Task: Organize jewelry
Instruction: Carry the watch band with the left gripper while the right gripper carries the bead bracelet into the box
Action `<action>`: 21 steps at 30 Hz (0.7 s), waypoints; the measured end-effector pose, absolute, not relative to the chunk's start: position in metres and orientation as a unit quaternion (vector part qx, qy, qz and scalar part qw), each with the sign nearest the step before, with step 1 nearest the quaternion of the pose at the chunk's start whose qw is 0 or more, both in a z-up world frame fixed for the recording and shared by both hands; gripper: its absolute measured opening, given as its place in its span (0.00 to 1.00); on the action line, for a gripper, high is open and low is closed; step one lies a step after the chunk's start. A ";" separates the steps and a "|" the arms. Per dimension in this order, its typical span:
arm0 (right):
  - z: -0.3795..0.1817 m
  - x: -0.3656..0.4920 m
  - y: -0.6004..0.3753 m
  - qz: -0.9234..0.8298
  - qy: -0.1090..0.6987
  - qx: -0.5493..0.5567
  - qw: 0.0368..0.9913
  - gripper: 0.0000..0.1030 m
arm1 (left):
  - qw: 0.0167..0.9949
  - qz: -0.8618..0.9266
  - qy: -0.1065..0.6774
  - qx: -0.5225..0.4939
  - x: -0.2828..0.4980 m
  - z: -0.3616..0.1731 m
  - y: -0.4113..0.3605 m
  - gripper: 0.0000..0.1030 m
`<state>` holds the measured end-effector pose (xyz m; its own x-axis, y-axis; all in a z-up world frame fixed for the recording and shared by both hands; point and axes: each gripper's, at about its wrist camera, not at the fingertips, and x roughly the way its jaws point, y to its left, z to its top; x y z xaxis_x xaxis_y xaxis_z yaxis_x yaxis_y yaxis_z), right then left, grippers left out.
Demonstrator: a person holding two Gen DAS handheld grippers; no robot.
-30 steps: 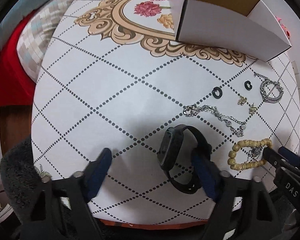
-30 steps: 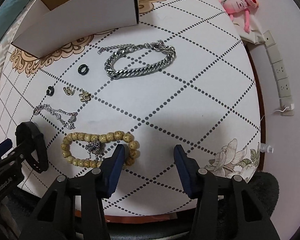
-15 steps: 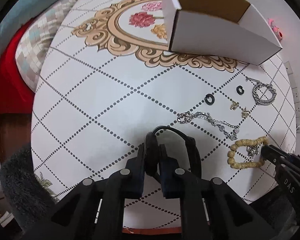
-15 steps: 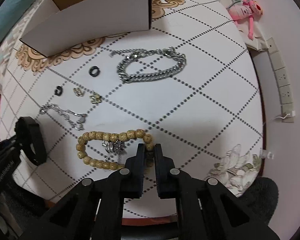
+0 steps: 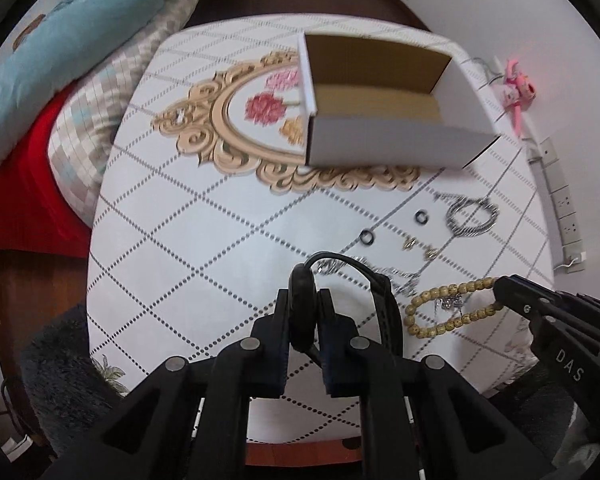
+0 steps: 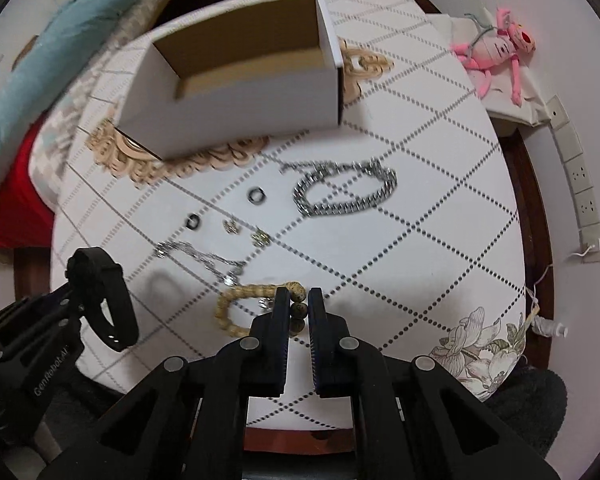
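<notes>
Black rubber-strap watch [image 5: 302,312] pinched at its band by my left gripper [image 5: 303,312], near the table's front edge; in the right view it looks lifted, with a faint shadow on the cloth beneath. Tan wooden-bead bracelet [image 6: 236,308] clamped at its right end by my right gripper [image 6: 299,306], also by the front edge; I can't tell whether the rest of the loop is on the cloth or off it.

Open white cardboard box [image 5: 384,92] sits toward the far edge, interior brown and, as far as I see, empty. Between box and grippers: chunky silver curb-chain bracelet [image 6: 344,192], two small black rings [image 6: 257,195], two small gold earrings [image 6: 232,226], thin silver chain [image 6: 198,256], all on the white tablecloth with dotted diamond grid [image 5: 180,240].

Judgement: carry both pieces up and over the near wall of the box before letting go. Raise the beads clear first, or the dangling loop may drag the thin chain.

Hard to read: a small metal charm inside the bead loop is blurred, and the watch face is hidden behind my left fingers [image 5: 276,320]. Far frames show motion smear.
</notes>
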<state>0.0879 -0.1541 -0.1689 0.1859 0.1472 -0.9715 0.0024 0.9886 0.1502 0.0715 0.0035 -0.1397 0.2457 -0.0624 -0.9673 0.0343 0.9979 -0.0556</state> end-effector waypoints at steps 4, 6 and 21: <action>-0.151 0.091 -0.169 0.061 0.618 0.060 0.781 0.09 | 0.799 -0.039 0.599 -0.017 0.079 -0.128 0.006 0.09; -0.143 0.095 -0.173 0.067 0.608 0.060 0.789 0.09 | 0.802 -0.045 0.595 -0.023 0.088 -0.123 0.003 0.09; -0.058 0.185 -0.165 0.112 0.544 0.066 0.829 0.09 | 0.820 -0.080 0.564 -0.045 0.182 -0.077 -0.002 0.09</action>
<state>0.1847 -0.1648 -0.0576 0.3829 0.2579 -0.8871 -0.1141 0.9661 0.2317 0.1818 -0.0022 -0.0769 0.3499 -0.1827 -0.9188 0.0806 0.9830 -0.1647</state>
